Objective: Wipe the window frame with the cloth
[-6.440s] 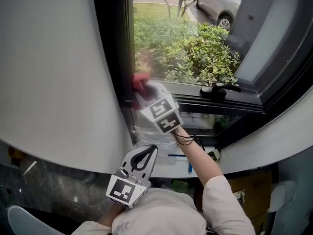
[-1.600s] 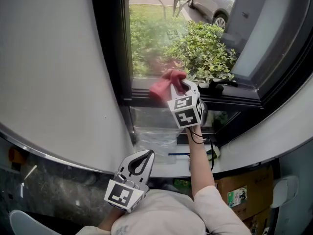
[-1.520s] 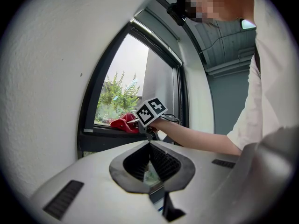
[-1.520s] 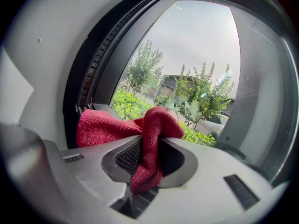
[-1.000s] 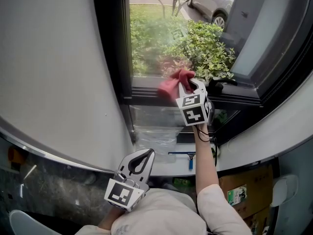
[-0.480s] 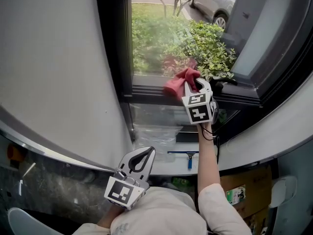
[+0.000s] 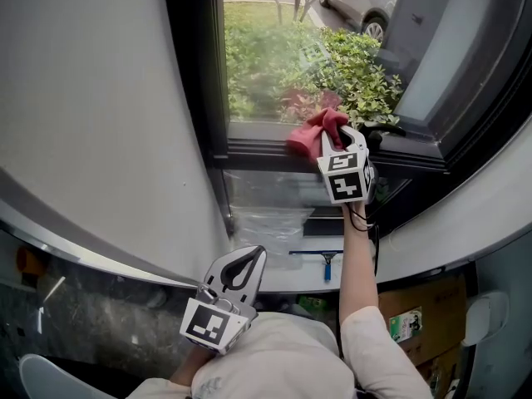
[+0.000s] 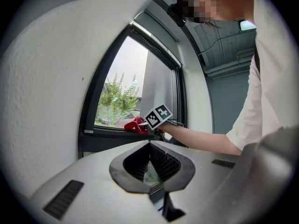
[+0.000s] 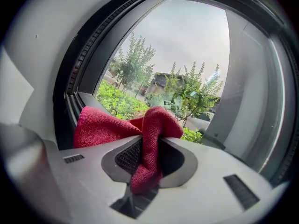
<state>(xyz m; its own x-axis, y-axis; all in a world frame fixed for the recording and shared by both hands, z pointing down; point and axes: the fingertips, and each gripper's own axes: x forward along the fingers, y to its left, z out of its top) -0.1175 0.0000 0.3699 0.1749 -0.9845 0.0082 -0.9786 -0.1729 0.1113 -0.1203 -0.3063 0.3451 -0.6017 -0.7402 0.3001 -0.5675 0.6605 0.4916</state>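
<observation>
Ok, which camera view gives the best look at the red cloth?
The right gripper view: the red cloth fills the foreground, pinched in the jaws of the right tool, weave visible. The head view shows it small, against the window frame. The left gripper view shows only a distant red patch.

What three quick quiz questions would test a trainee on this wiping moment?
1. True or false: the left gripper is raised to the window frame.
2. The red cloth is at: A, the frame's bottom rail; B, the white wall; C, the top of the glass.
3. Fill in: the right gripper has its jaws shut on the ____.
Key: 1 false, it sits low, near the person's body; 2 A; 3 cloth.
</observation>
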